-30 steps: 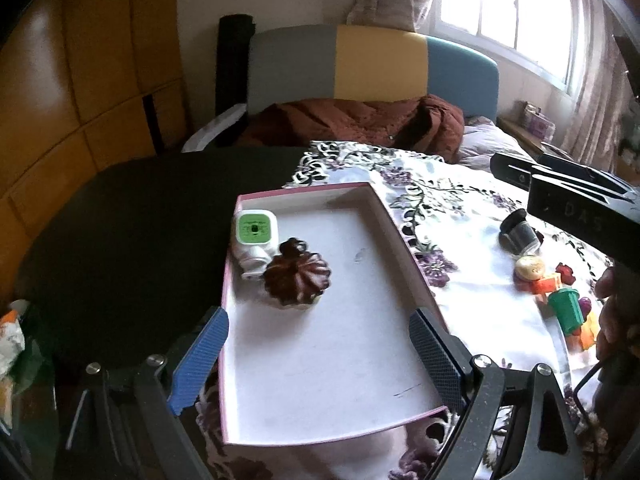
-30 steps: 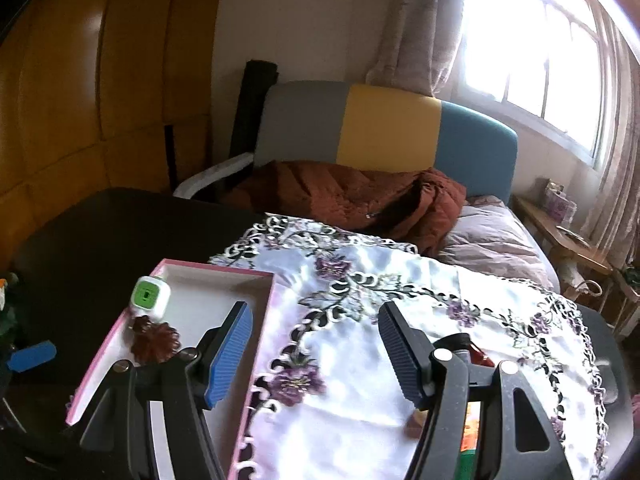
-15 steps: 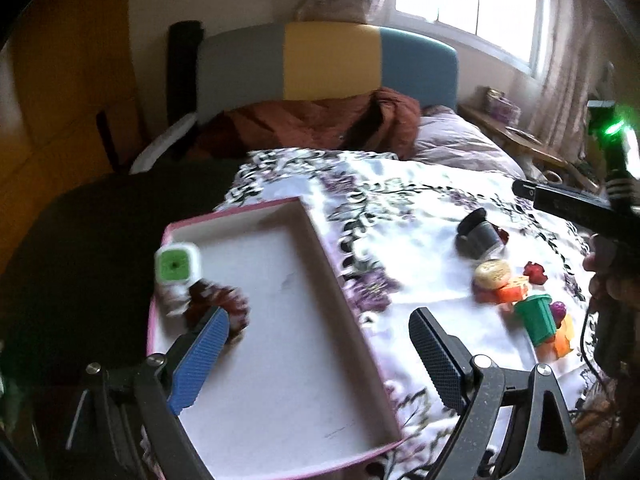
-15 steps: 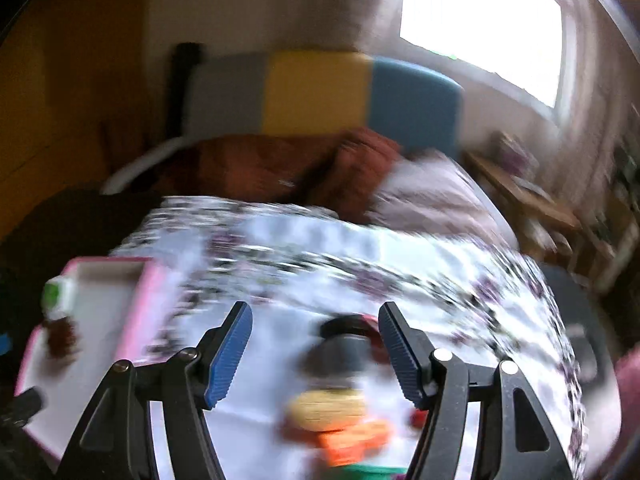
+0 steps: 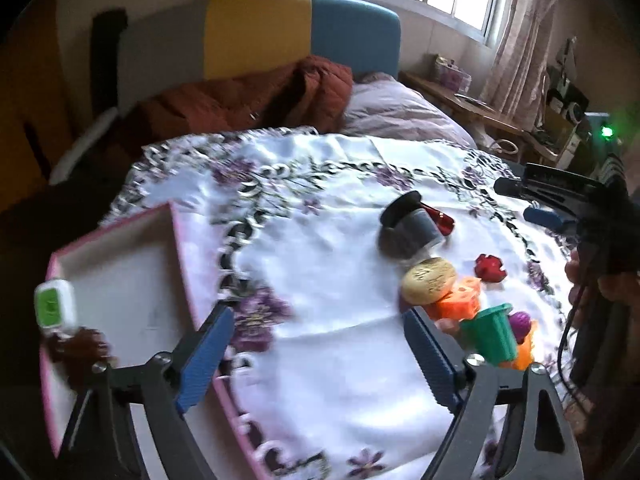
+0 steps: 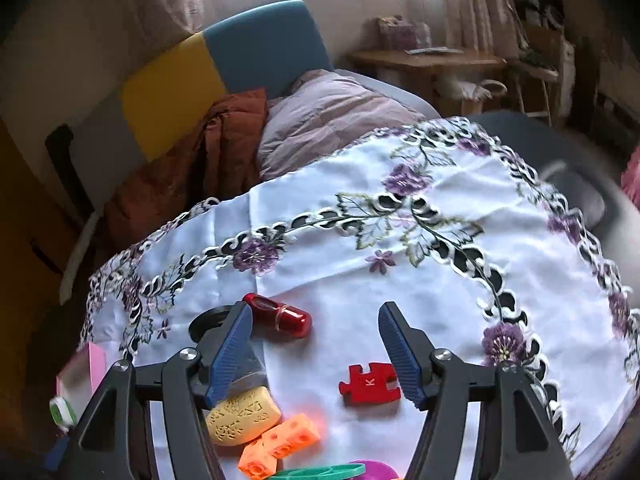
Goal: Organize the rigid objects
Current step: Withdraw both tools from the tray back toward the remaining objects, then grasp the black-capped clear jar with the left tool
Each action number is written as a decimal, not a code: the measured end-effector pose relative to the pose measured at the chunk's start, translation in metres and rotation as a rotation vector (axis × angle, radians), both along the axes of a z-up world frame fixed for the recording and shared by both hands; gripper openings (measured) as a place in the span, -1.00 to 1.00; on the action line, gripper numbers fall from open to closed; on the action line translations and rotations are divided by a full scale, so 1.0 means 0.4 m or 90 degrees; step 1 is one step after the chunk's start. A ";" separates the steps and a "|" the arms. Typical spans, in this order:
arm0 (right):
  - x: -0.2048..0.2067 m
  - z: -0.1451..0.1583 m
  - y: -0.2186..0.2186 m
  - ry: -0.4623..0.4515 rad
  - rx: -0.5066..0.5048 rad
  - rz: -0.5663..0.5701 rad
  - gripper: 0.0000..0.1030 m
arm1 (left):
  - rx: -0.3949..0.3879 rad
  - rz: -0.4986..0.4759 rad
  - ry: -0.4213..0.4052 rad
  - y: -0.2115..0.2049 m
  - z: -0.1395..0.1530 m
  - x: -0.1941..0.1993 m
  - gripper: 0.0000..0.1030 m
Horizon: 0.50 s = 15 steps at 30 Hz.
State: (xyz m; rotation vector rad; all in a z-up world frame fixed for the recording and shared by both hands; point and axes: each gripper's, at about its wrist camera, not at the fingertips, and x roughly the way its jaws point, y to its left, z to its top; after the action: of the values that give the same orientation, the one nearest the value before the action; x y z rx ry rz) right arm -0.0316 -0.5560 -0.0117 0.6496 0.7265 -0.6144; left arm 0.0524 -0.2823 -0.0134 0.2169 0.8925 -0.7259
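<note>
Tray [image 5: 120,240] lies left of toys [image 5: 460,296] on tablecloth [image 5: 320,220].

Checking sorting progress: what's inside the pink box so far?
In the pink box: a white device with a green face and a brown flower-shaped piece. The left tool covers the box's near end.

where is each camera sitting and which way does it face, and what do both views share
Left wrist: rides the left gripper, angled down at the tablecloth, pink tray at left; its jaws are closing on nothing; the right gripper and a hand show at right.
Right wrist: rides the right gripper, angled down over the toys; only its own open fingers show.
Shared: red puzzle piece, yellow oval piece, orange block.
</note>
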 end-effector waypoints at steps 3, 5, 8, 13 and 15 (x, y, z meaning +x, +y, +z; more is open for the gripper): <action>-0.006 0.004 -0.015 -0.007 0.014 -0.017 0.29 | 0.000 -0.006 0.022 -0.043 -0.013 0.014 0.59; -0.011 0.003 -0.021 -0.011 0.023 -0.023 0.29 | 0.000 -0.004 0.034 -0.071 -0.022 0.026 0.59; -0.014 0.004 -0.025 -0.016 0.029 -0.027 0.29 | -0.005 0.000 0.057 -0.105 -0.032 0.044 0.58; -0.021 0.009 -0.031 -0.027 0.039 -0.032 0.30 | -0.019 -0.032 0.109 -0.195 -0.047 0.068 0.58; -0.025 0.011 -0.034 -0.034 0.045 -0.035 0.30 | -0.026 -0.039 0.130 -0.232 -0.055 0.080 0.58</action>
State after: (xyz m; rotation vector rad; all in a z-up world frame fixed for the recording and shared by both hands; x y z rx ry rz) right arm -0.0415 -0.5696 -0.0074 0.7502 0.6847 -0.6217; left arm 0.0843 -0.3752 -0.0355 0.1354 1.0672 -0.8332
